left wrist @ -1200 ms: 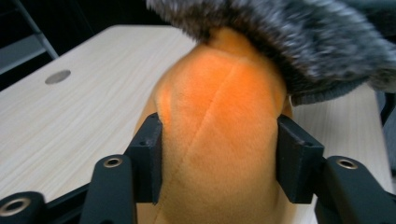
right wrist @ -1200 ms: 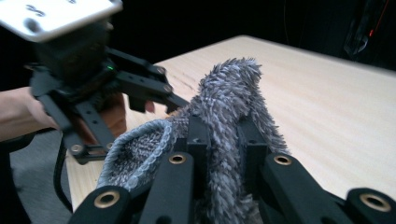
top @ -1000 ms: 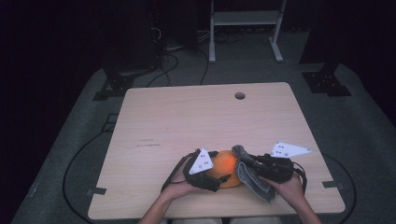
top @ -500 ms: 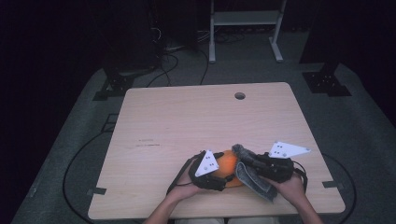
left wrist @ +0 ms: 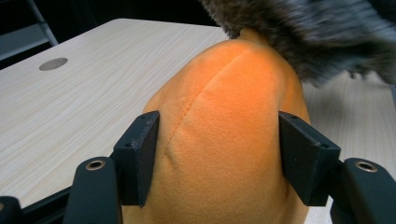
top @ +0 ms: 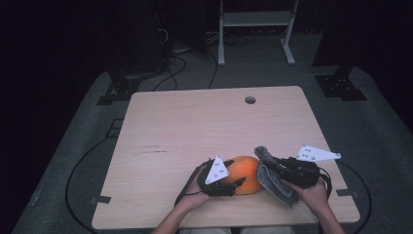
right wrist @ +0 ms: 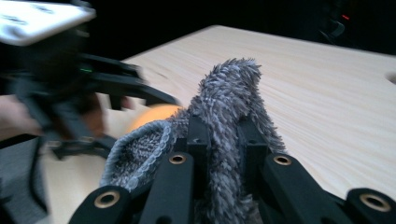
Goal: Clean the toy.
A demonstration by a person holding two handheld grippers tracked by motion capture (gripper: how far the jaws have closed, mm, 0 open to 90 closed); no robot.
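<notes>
Closing my left claw [left wrist: 219,158] across the orange plush ball [top: 243,174] on the bench [top: 195,126], I am pinching the grey fuzzy cloth [top: 275,178] in my right claw [right wrist: 219,140], just right of the ball.

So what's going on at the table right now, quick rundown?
Left gripper has just been closing, fingers pressing the orange plush toy. Right gripper shut on the grey fuzzy cloth. Cloth touches the toy's far end; table otherwise bare.

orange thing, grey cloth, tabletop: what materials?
Orange ball: looks like plush fabric, short matte nap with a stitched seam; it dents under the left tongs, which have just been closing.
Grey cloth: fuzzy terry or microfibre, shaggy pile, stitched edge.
Table: light wood-grain, probably laminate, smooth matte.
</notes>
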